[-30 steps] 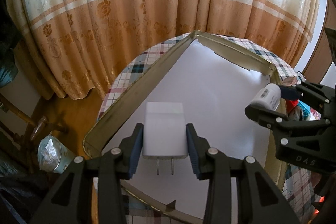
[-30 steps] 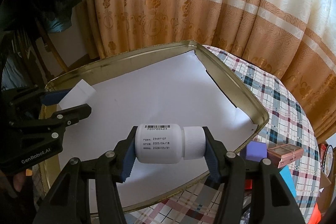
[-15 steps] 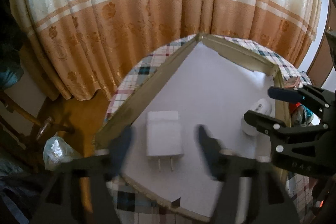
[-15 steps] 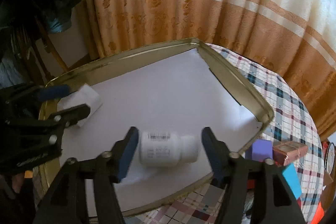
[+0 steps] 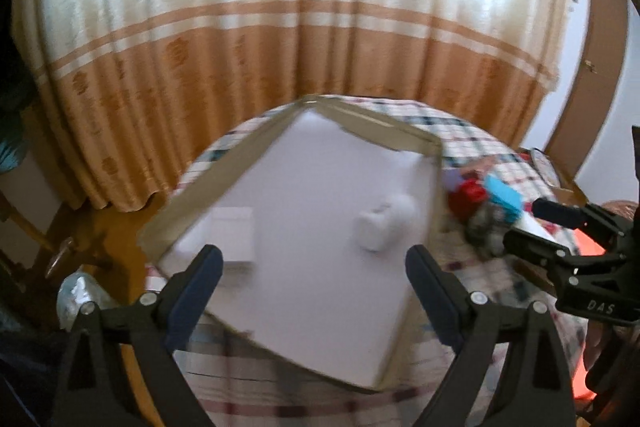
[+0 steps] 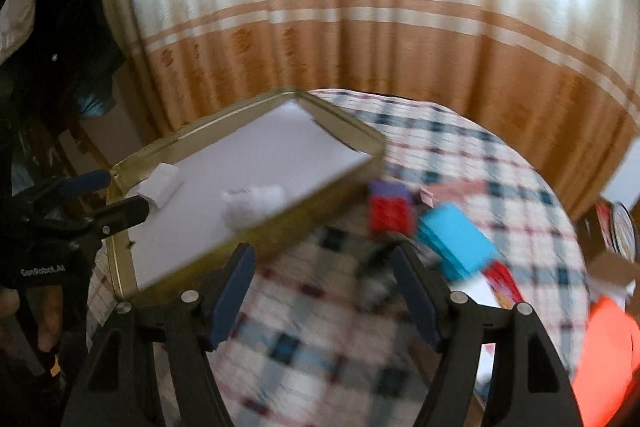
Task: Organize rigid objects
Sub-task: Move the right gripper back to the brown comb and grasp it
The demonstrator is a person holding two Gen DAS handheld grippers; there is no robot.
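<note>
Motion blur smears both views. The white bottle [image 5: 382, 229] in the tray [image 5: 192, 205] is a soft blob, its label unreadable; the white charger [image 5: 236, 239] has lost its prongs to blur, and the left tool's finger [image 5: 196, 287] covers its near corner. On the counter [image 6: 460, 155], the red block [image 6: 390, 213] and blue box [image 6: 456, 241] are streaked; the dark thing between the right tool's fingers [image 6: 416, 301] cannot be told. The orange shape [image 6: 604, 351] runs off the frame.

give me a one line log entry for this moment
left gripper: open, empty, jaws just opening | right gripper: open, empty | charger, bottle: in tray | blocks: on table
</note>
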